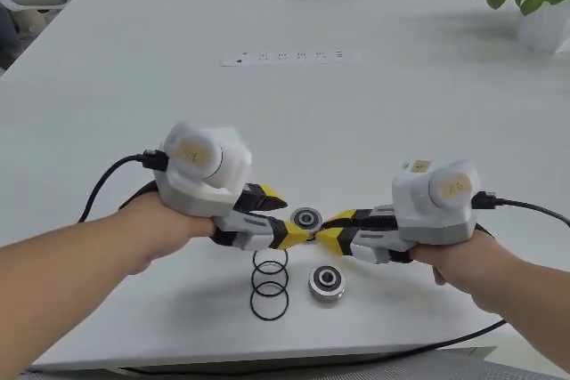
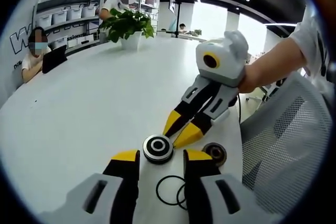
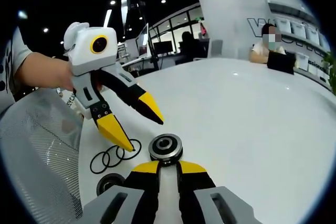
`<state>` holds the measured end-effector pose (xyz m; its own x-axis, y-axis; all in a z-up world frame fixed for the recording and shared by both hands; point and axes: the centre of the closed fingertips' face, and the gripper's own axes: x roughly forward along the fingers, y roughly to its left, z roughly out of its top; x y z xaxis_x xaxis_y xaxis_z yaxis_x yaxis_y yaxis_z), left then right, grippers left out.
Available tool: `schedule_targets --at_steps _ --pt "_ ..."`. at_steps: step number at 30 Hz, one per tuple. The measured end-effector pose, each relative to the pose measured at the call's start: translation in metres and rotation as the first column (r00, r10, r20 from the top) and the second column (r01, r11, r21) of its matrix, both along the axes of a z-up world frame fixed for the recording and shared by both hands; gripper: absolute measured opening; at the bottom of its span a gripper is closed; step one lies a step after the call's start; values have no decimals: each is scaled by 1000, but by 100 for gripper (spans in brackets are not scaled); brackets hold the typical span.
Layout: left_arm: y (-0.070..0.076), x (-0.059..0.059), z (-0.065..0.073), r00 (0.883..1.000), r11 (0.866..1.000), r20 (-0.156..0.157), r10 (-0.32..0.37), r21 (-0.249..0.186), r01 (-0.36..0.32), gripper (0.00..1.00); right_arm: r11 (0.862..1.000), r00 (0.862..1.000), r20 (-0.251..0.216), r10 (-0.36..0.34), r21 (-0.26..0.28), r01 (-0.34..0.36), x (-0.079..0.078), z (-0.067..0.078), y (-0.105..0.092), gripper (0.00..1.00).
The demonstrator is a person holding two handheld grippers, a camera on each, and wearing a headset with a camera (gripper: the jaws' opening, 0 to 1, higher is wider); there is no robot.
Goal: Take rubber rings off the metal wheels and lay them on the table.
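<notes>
Black rubber rings, three of them, lie flat and overlapping on the white table close to its near edge. Just beside them rests a metal wheel whose rim looks bare, so I judge that this one is finished. A second wheel lies flat between the two grippers and has a dark band on its rim, probably a ring not yet removed. The left gripper is wide open and empty, with one jaw on each side of this wheel, I think to hold it steady. The right gripper points at the wheel from the opposite side with its jaws drawn almost together. Whether they pinch the band I cannot tell.
</notes>
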<state>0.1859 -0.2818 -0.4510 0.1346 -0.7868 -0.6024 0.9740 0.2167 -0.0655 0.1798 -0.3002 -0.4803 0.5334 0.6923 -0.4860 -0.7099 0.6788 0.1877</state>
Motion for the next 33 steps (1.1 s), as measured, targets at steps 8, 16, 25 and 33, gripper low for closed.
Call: schedule_targets --at_steps 8,16,25,33 --pt "-7 -1 -1 1000 1000 8 -17 5 17 23 1000 1000 3 -2 2 2 1 0 -1 9" --pt "-11 -1 -6 999 999 22 -37 29 36 19 1000 1000 3 -4 2 4 0 0 -1 8" --pt "-11 1 -9 999 998 33 -39 45 37 14 1000 1000 5 -4 3 4 0 0 -1 8" --pt "-14 3 -9 998 998 58 -37 51 34 11 1000 1000 7 -4 4 4 0 0 -1 8"
